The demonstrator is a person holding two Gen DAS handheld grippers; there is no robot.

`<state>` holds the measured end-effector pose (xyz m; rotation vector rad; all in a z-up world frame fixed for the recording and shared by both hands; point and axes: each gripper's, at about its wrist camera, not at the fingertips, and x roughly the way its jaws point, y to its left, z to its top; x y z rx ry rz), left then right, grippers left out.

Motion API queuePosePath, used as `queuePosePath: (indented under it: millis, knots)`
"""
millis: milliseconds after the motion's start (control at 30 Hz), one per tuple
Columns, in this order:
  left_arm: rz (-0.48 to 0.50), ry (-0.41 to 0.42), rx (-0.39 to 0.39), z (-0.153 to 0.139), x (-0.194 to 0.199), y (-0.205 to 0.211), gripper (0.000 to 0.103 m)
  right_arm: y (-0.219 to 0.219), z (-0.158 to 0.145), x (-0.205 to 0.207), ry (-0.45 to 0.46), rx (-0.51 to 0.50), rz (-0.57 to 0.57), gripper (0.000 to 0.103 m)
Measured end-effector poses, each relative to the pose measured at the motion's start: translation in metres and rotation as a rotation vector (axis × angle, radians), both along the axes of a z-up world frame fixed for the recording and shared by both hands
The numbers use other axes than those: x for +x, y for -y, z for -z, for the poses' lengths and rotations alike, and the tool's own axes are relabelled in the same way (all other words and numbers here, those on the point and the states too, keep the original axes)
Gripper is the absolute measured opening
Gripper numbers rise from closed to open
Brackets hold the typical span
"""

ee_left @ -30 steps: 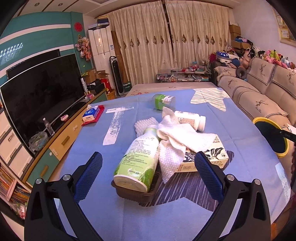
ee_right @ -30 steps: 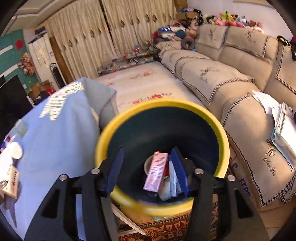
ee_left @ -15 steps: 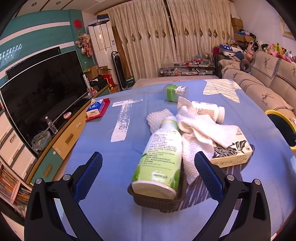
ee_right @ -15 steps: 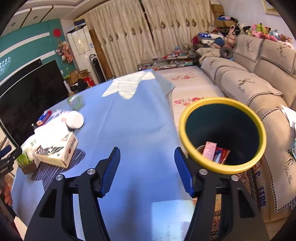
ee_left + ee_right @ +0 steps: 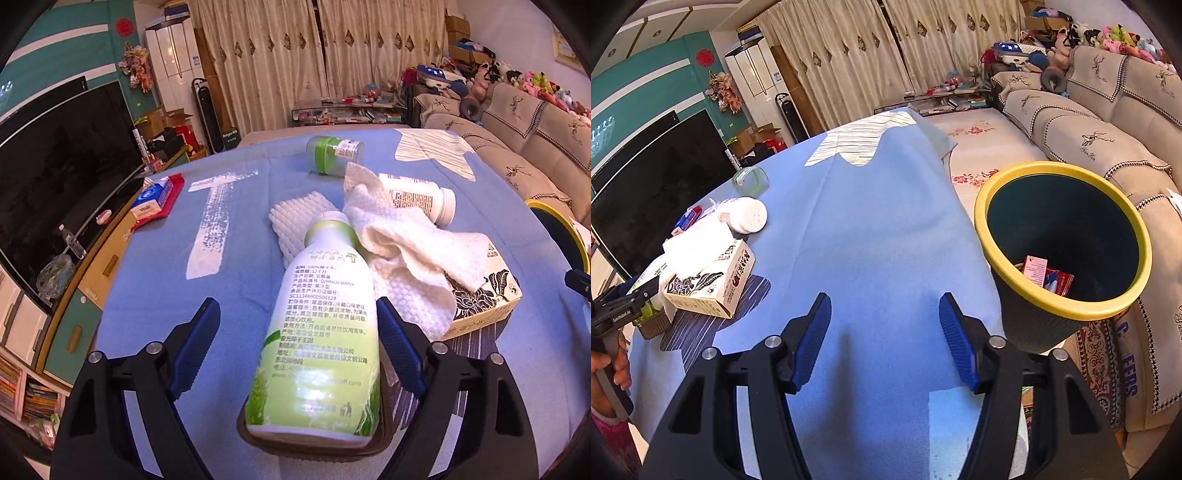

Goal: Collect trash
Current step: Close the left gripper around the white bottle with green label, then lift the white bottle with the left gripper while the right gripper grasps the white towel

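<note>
Left gripper (image 5: 297, 334) is standing spread wide, fingers flanking the green-and-white bottle (image 5: 321, 332), right pad touching, left pad apart. Bottle is lying in a brown tray (image 5: 314, 441) at 6 o'clock. Right gripper (image 5: 885, 336) is hanging apart over blue cloth (image 5: 879, 221), gripping nothing. Yellow-rimmed bin (image 5: 1065, 308) is sitting at 3 o'clock, wrappers inside.

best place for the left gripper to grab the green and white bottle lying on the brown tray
Grip the green and white bottle across its straight label section, coming from its base end along its length. The left gripper, open, already has a finger on each side; the neck end is crowded by the white towel.
</note>
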<state>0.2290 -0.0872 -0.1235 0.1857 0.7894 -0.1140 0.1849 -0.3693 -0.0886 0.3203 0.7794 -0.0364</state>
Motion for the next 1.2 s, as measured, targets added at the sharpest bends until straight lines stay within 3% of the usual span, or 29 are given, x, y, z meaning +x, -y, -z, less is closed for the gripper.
queuePosePath:
  millis: [133,200,300,600,1200]
  knots:
    - [0.022,-0.013,-0.020,0.002,0.005,0.002,0.071,0.001,0.001,0.000,0.002,0.006,-0.001,0.059]
    - [0.035,-0.016,-0.032,0.003,0.006,0.003,0.059,0.001,0.001,0.000,0.002,0.007,-0.001,0.059]
    - [0.047,-0.019,-0.051,0.002,0.006,0.003,0.055,0.002,0.001,-0.001,0.005,0.010,-0.003,0.059]
    - [0.060,0.043,-0.052,-0.026,-0.014,0.000,0.053,0.002,0.001,0.000,0.006,0.014,-0.005,0.059]
    - [0.098,0.262,-0.034,-0.148,-0.087,0.002,0.053,0.004,0.001,0.000,0.014,0.036,-0.007,0.060]
